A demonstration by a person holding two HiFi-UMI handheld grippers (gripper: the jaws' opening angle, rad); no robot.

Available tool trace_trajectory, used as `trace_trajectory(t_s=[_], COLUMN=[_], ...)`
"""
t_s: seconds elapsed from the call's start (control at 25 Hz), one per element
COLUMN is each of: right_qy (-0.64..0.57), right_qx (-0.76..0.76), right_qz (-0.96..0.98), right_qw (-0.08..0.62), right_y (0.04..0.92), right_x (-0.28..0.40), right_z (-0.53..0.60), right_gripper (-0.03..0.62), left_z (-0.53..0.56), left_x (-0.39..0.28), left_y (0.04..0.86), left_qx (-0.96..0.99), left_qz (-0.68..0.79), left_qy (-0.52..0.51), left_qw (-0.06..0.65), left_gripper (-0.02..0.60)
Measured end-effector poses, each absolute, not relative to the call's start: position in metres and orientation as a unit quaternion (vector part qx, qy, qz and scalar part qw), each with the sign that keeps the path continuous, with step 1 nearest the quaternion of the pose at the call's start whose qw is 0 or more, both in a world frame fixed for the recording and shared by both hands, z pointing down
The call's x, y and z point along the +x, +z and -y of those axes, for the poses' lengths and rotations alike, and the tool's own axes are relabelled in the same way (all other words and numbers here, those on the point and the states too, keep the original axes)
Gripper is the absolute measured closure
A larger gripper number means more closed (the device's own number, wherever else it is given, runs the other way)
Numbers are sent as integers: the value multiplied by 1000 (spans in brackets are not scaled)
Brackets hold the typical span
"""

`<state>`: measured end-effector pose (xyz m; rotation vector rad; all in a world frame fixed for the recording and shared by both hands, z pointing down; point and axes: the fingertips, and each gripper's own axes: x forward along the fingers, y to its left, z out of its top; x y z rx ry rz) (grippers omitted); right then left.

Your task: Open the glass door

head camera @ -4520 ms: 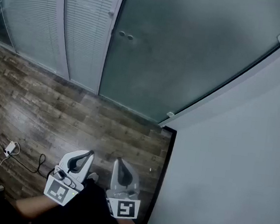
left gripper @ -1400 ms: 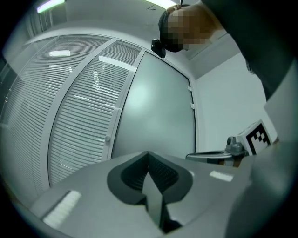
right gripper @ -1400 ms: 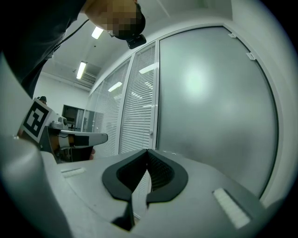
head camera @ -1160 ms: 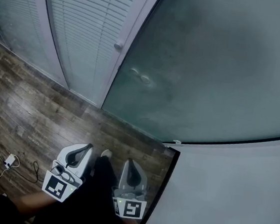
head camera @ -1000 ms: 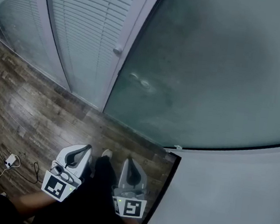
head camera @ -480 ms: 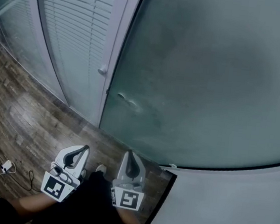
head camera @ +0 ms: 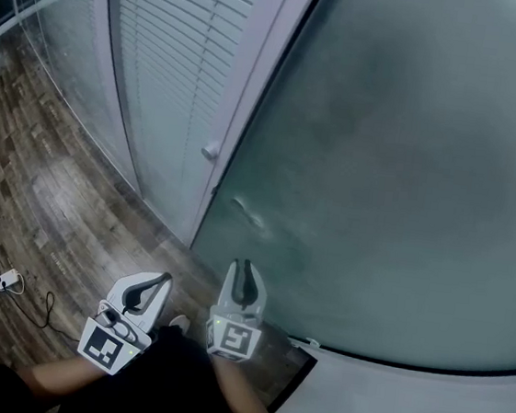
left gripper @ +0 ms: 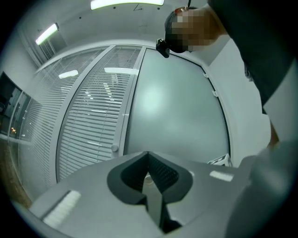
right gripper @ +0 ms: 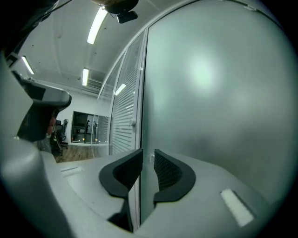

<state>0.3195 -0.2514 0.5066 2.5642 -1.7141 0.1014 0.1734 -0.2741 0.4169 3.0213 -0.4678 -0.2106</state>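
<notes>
Whether the right tongs (right gripper: pixel 148 157) touch the frosted glass door (right gripper: pixel 214 93) just ahead is unclear. Their jaws are opening, a narrow gap with nothing gripped and the door's edge in line beyond. The left tongs (left gripper: pixel 149 157) are pressed together, empty. Both point level, the right further forward; the forearms are cut off.

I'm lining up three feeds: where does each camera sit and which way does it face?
Head view: on the head, steeply down at glass door and wooden floor; left gripper, right gripper, dark clothing show.
Left gripper view: on that gripper, facing the door; shut jaws, person's torso.
Right gripper view: on that gripper, along the door's edge; jaws opening, empty.
Shared: door and blinds, all three.
</notes>
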Motion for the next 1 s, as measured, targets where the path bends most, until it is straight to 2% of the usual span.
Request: trace_trajectory(t_s=[0.32,1.0], right_qy=[69,120], right_qx=[812,830], right_qz=[575,543], right_qw=[68,34], right_y=[549,546], right_x=[343,402], right_z=[296,342], right_gripper=[523,488], left_z=[283,306], left_x=[166,136], left_y=[416,393], left_qx=[978,956], left_qz=[198,288], left_qy=[-60,-41], left_qw=[30,29], left_gripper=[581,581])
